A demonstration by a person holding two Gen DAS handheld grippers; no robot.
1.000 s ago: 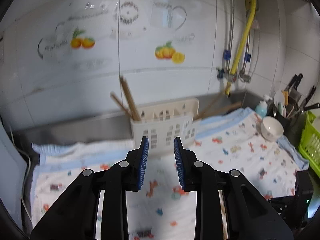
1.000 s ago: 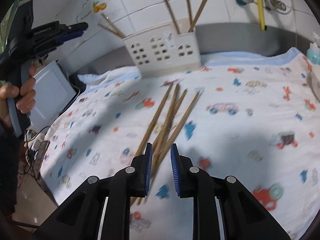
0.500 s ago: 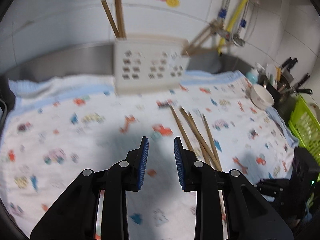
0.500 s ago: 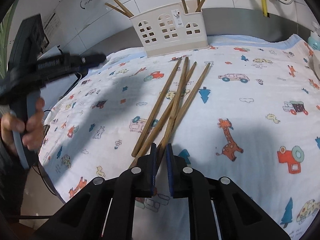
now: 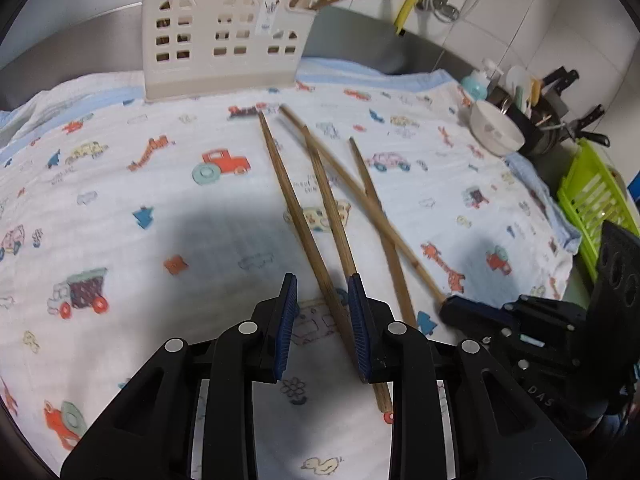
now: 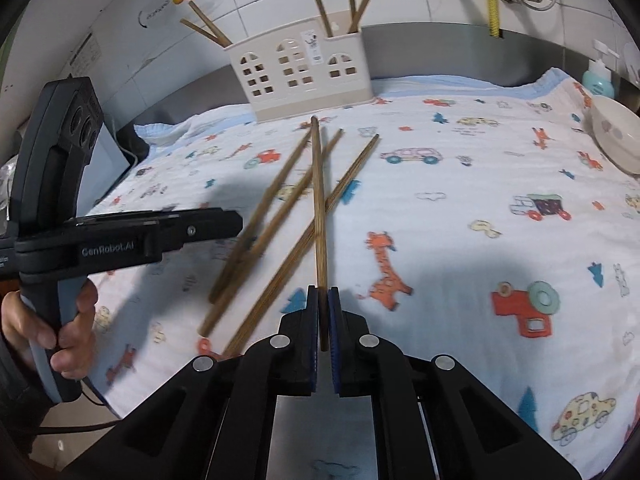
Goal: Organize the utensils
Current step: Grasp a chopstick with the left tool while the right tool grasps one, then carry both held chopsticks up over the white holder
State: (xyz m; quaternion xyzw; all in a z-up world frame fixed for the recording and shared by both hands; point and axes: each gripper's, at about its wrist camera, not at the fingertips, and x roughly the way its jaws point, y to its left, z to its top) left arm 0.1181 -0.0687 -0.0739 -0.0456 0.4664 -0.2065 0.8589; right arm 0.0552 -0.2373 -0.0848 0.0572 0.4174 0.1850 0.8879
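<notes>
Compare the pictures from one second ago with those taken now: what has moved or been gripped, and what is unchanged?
The right hand-held gripper has shut on one chopstick and lifted its near end. The left hand-held gripper, open throughout, has swung down from facing the caddy to straddle another chopstick. Caddy, cloth and bowl stayed put.

Worktop [image 5: 360, 28] covered by printed cloth [image 5: 140, 200]. On cloth: cream utensil caddy [image 5: 216, 40] at back, loose wooden chopsticks [image 5: 304, 216] crossing mid-cloth, white bowl [image 5: 496, 130] near right edge.
</notes>
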